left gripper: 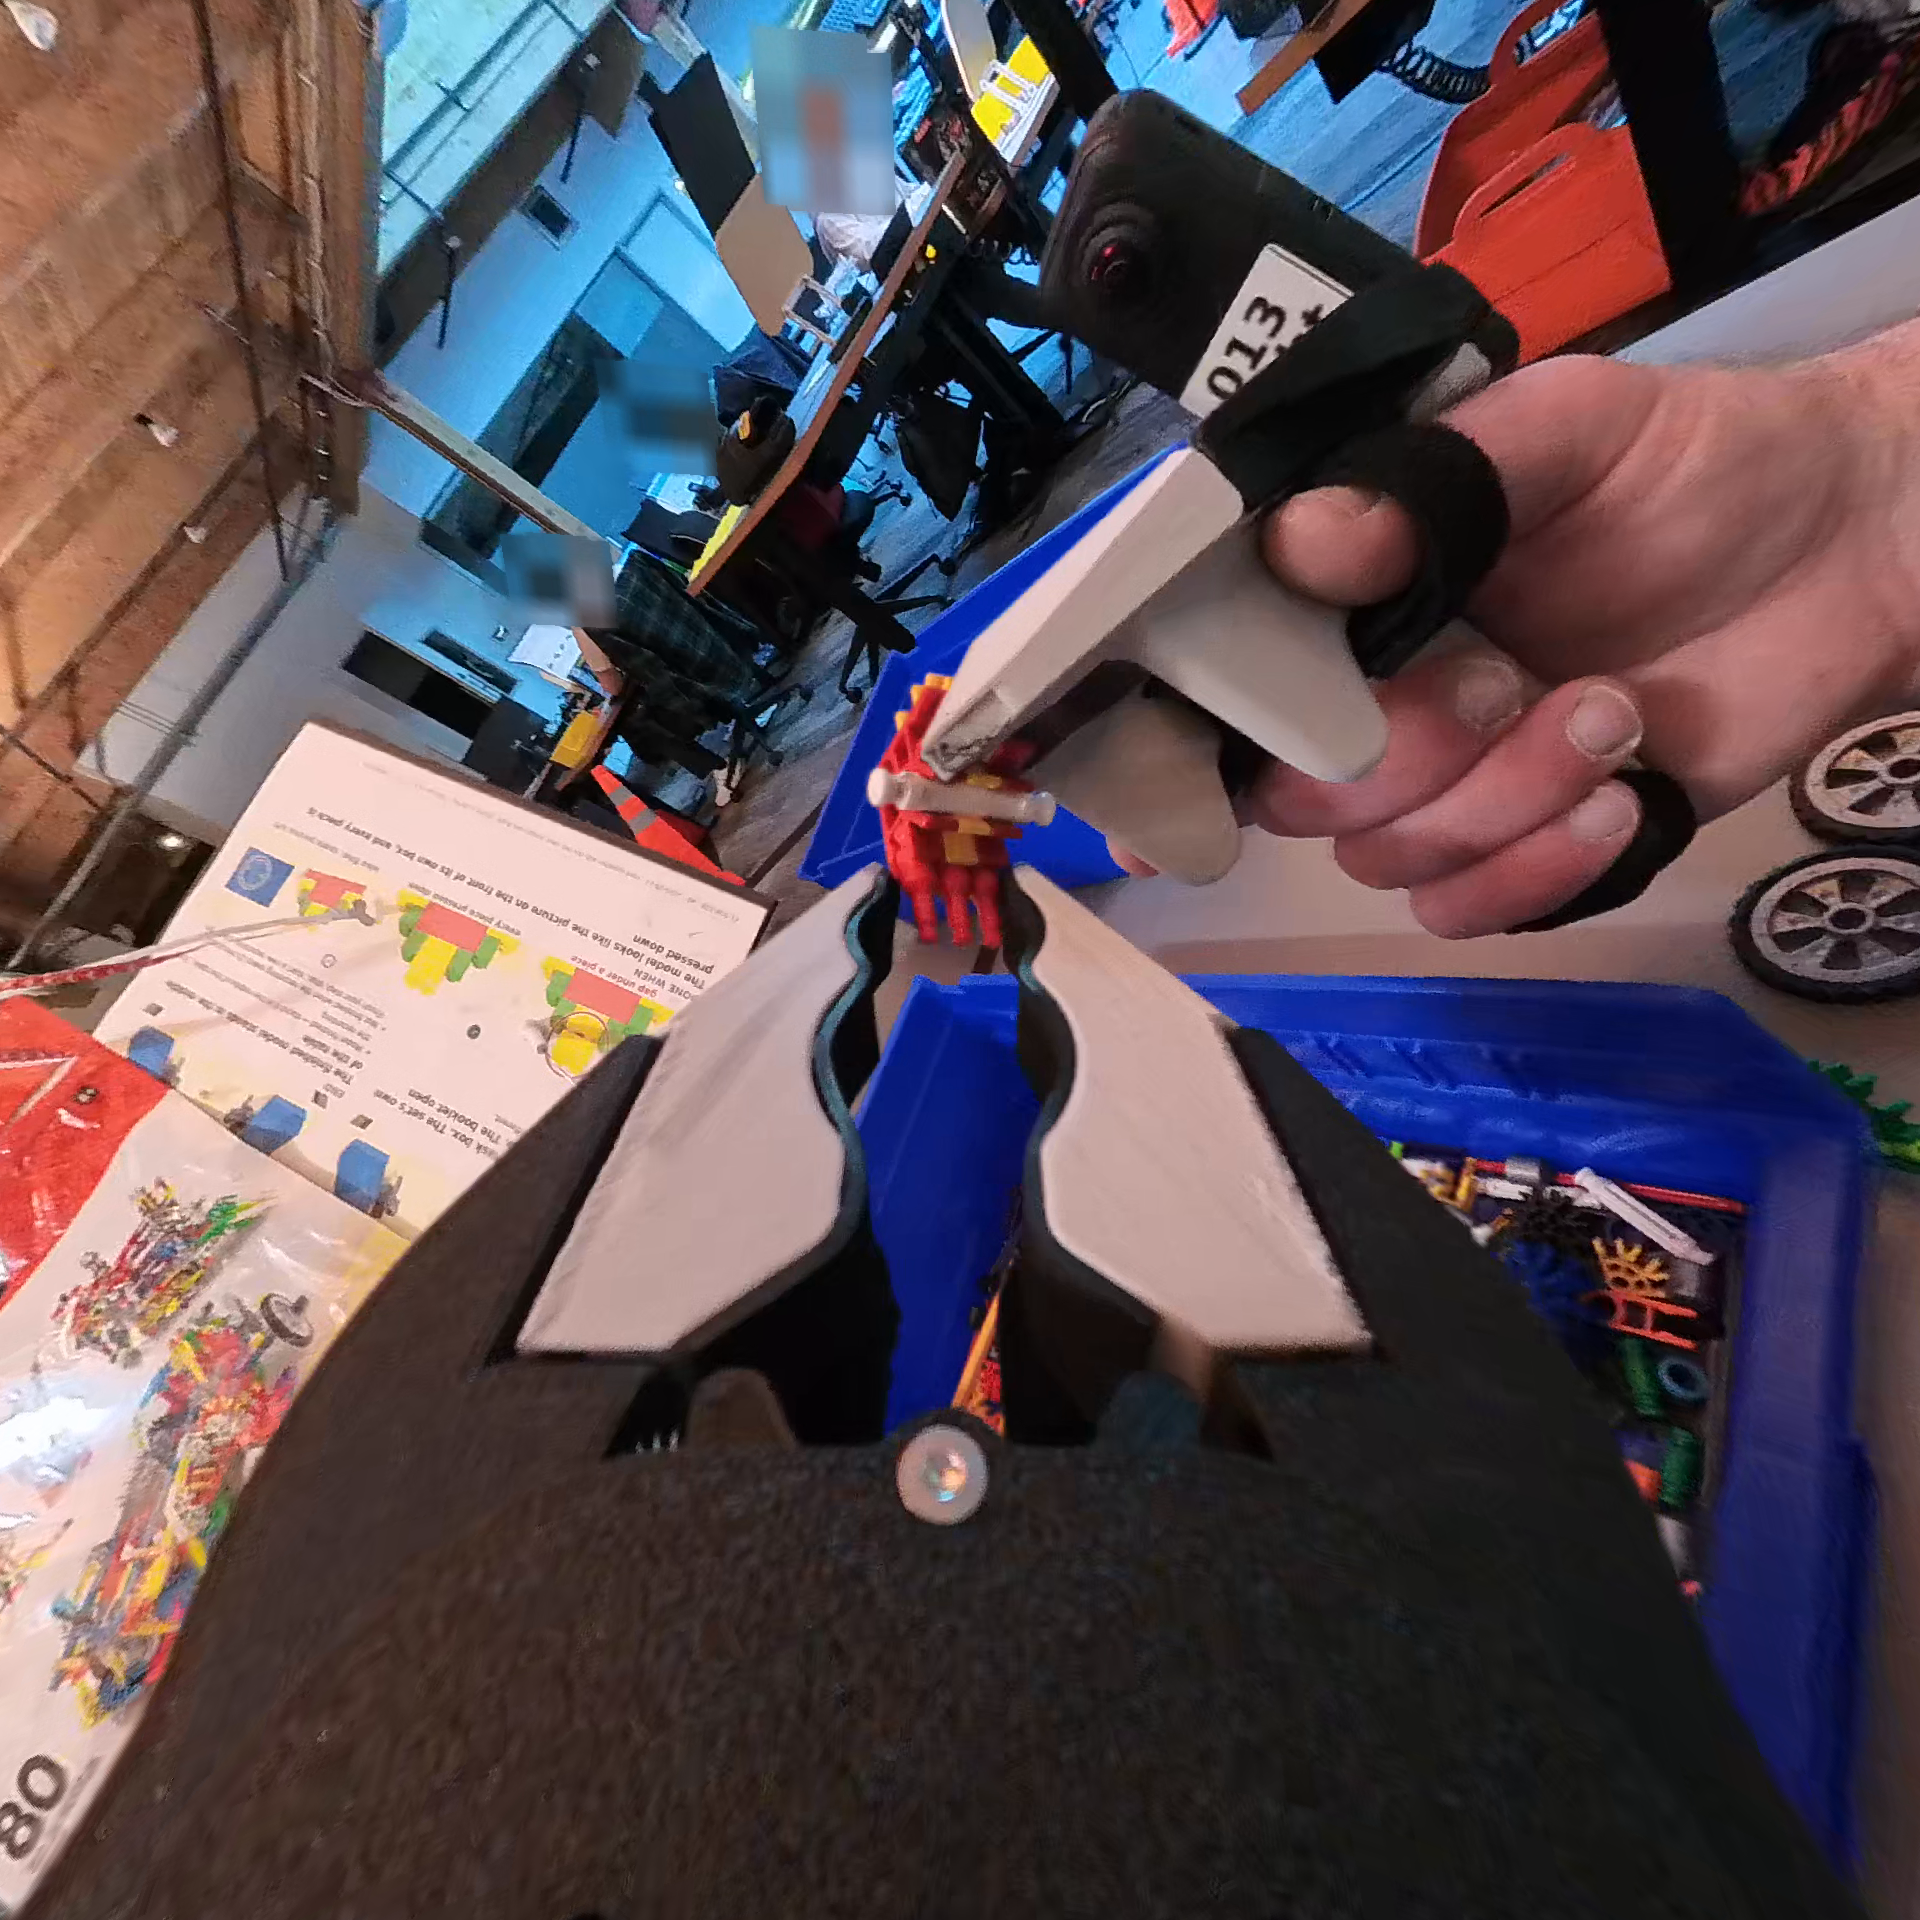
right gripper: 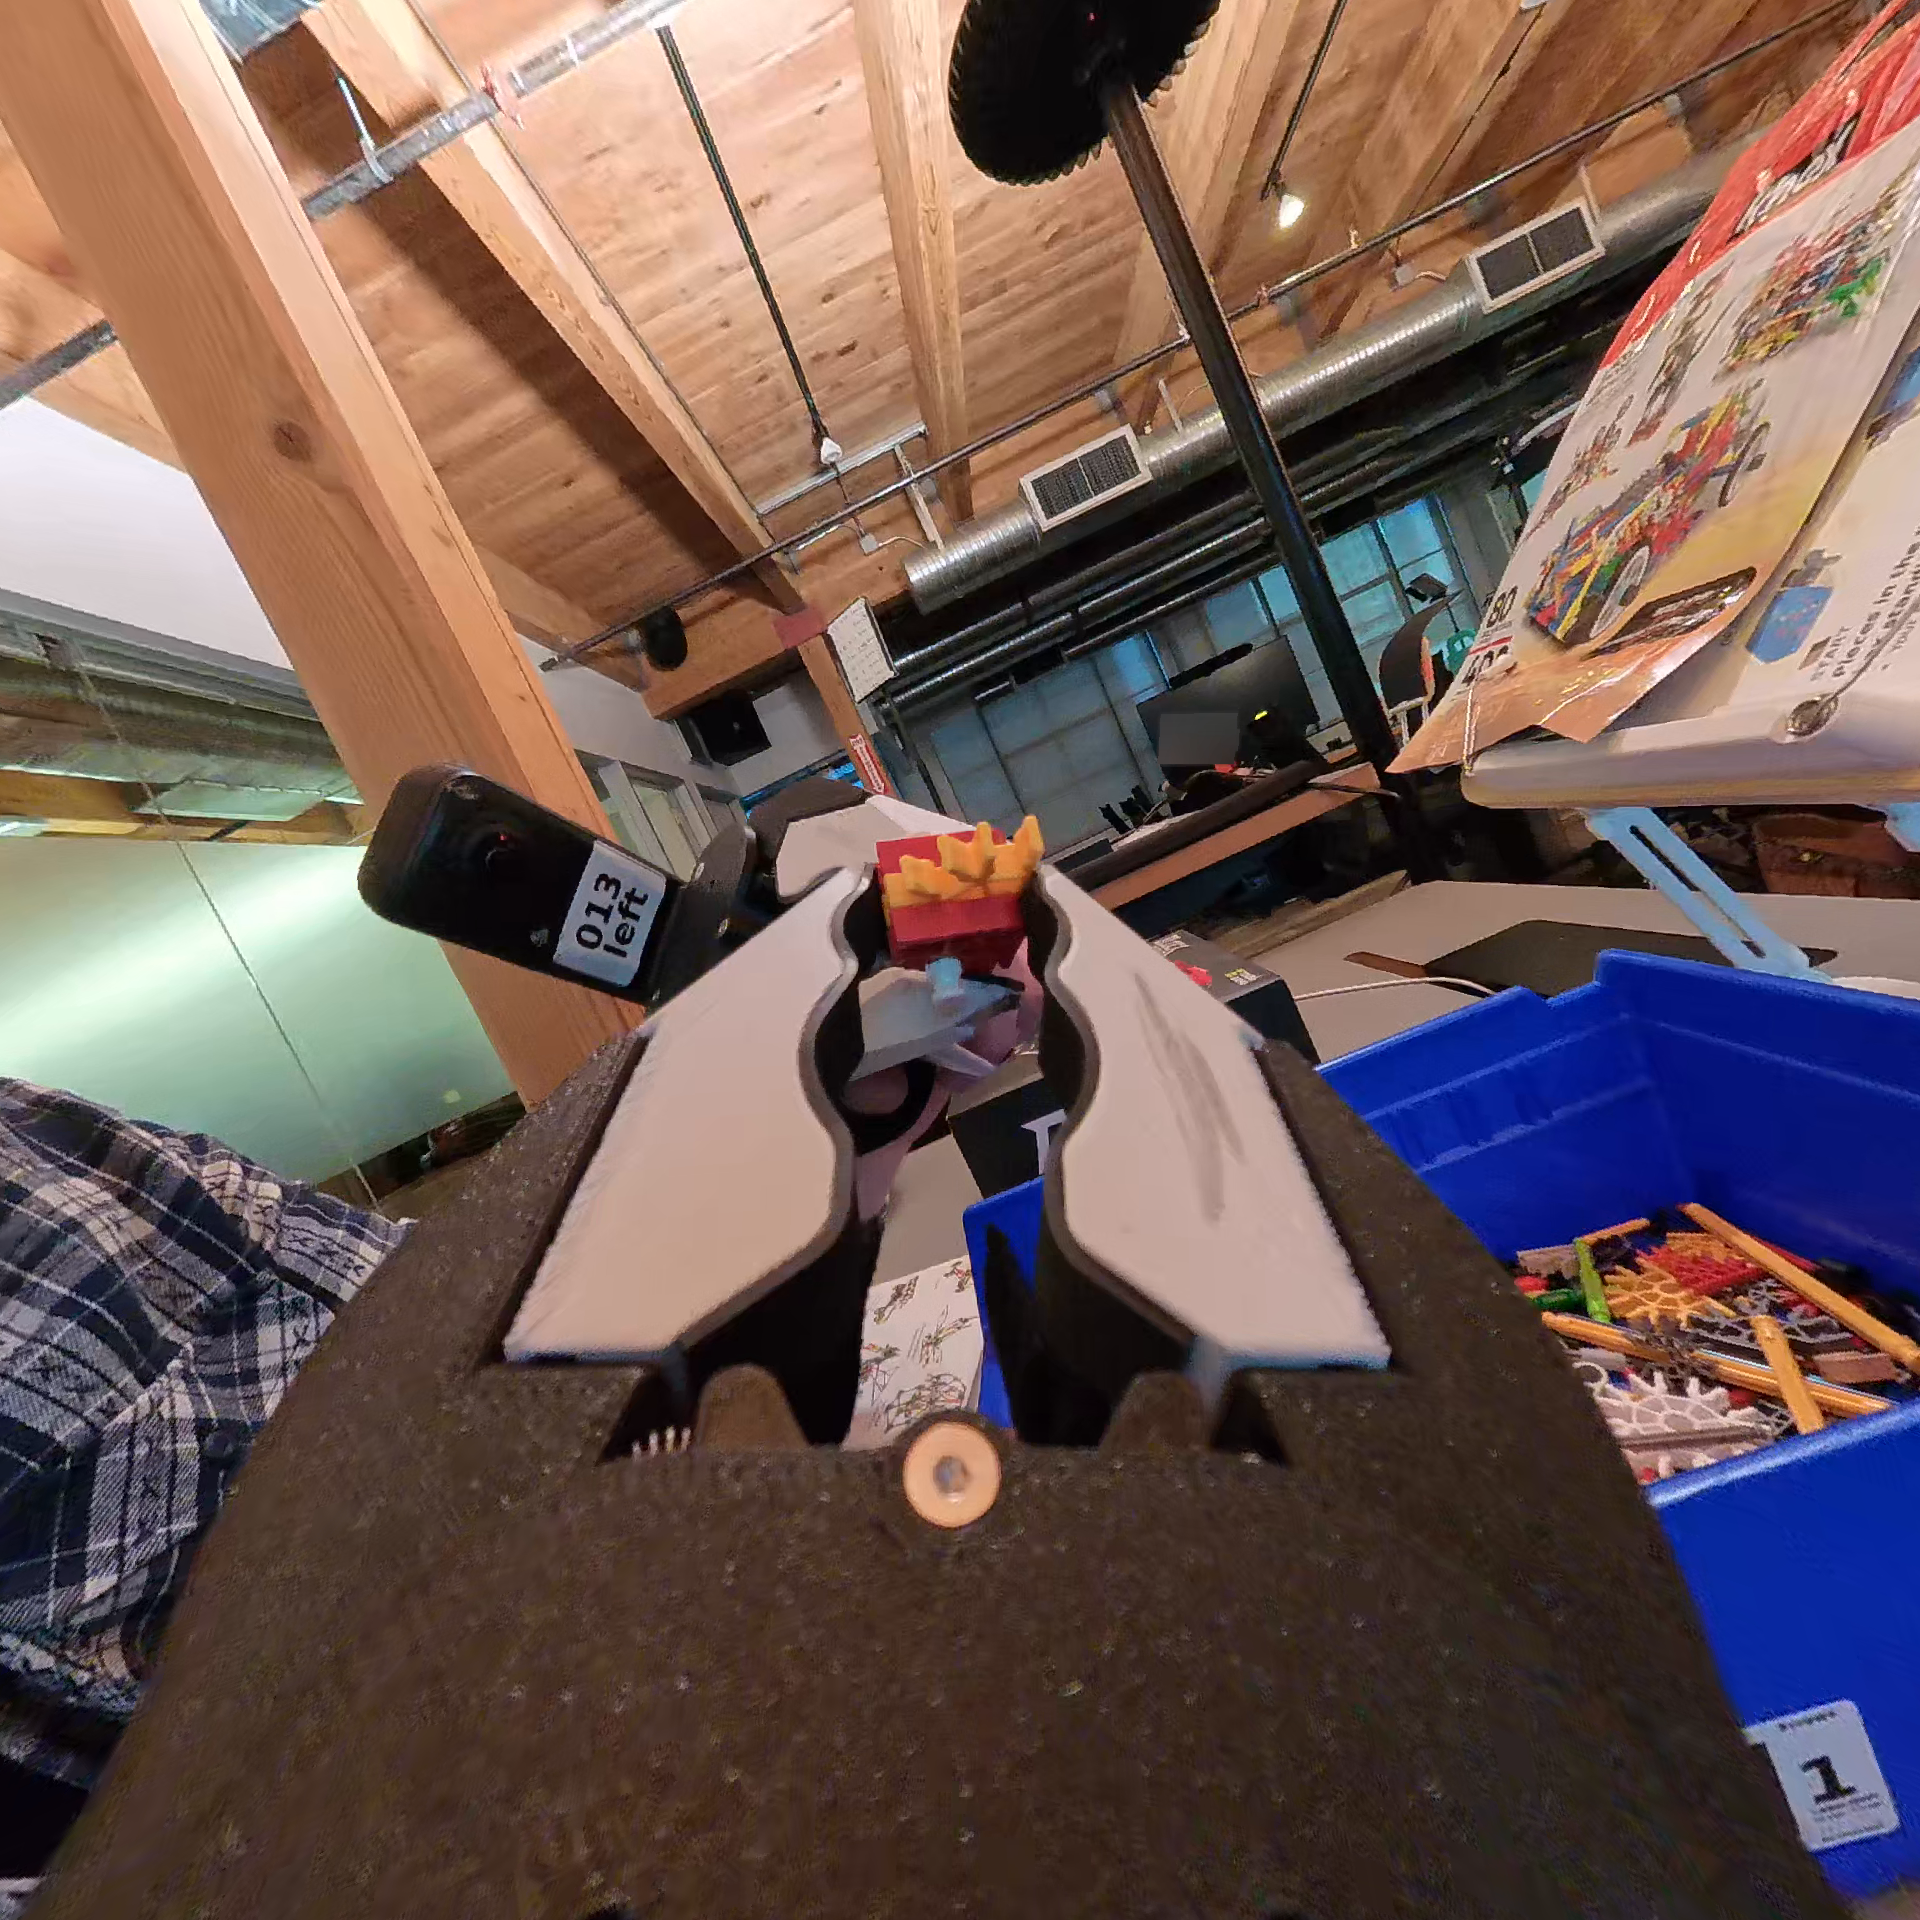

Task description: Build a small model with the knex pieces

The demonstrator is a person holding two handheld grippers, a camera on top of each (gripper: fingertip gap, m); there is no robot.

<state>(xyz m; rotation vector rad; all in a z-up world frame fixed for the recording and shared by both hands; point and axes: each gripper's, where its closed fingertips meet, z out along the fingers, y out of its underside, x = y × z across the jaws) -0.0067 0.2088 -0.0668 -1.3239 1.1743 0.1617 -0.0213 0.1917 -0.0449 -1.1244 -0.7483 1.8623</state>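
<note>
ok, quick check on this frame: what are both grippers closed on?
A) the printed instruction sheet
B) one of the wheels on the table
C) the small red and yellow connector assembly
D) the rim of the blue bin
C: the left gripper pinches the red and yellow connector assembly from below while the right gripper clamps its top; the wheels, instruction sheet and blue bin lie apart from both.

Above me ran a timber plank ceiling (right gripper: 644, 343) on heavy wooden beams (right gripper: 260, 499), with silver ducts (right gripper: 1299, 405) beneath. A brick wall (left gripper: 135, 312) stood left; desks (left gripper: 831, 416) and windows (right gripper: 1049, 748) filled the far room.
</note>
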